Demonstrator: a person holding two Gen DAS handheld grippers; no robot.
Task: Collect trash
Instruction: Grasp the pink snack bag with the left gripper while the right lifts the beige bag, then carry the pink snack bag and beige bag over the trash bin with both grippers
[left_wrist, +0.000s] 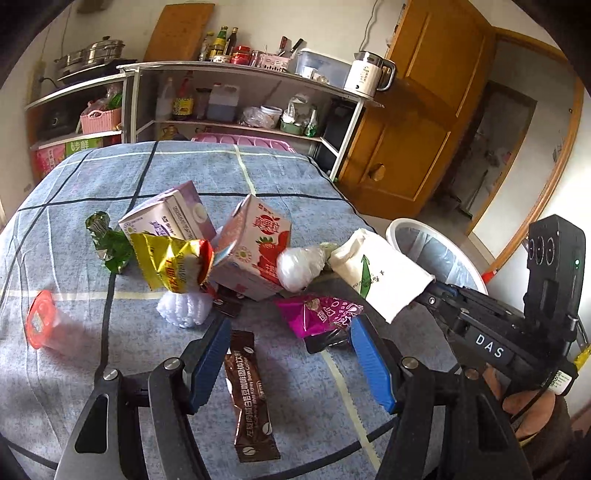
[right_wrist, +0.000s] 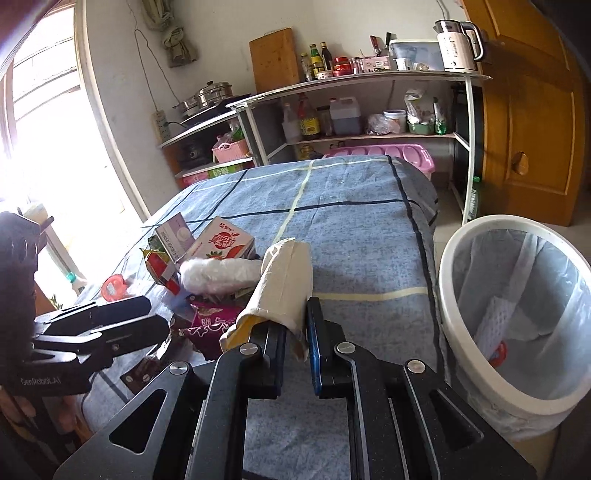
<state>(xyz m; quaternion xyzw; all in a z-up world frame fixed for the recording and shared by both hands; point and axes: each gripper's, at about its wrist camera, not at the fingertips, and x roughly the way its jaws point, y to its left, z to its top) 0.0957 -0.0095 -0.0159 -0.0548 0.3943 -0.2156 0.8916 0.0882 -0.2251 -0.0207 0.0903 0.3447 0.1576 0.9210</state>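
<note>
My right gripper (right_wrist: 295, 328) is shut on a white paper packet (right_wrist: 284, 284), held above the table near the pile; the packet also shows in the left wrist view (left_wrist: 380, 273). My left gripper (left_wrist: 288, 332) is open and empty, low over the table, with a brown coffee sachet (left_wrist: 249, 398) lying between its fingers. The pile holds a strawberry milk carton (left_wrist: 255, 247), a purple carton (left_wrist: 170, 218), a yellow snack bag (left_wrist: 170, 266), a white plastic bundle (left_wrist: 299, 266), a magenta wrapper (left_wrist: 321, 314) and a green wrapper (left_wrist: 107, 243). A white bin (right_wrist: 517, 332) with a liner stands right of the table.
A red-lidded plastic cup (left_wrist: 42, 325) lies at the table's left. White foam netting (left_wrist: 184, 306) sits by the pile. Shelves (right_wrist: 351, 107) with bottles and a kettle stand behind the table. A wooden door (right_wrist: 532, 110) is at the right. The bin holds some trash.
</note>
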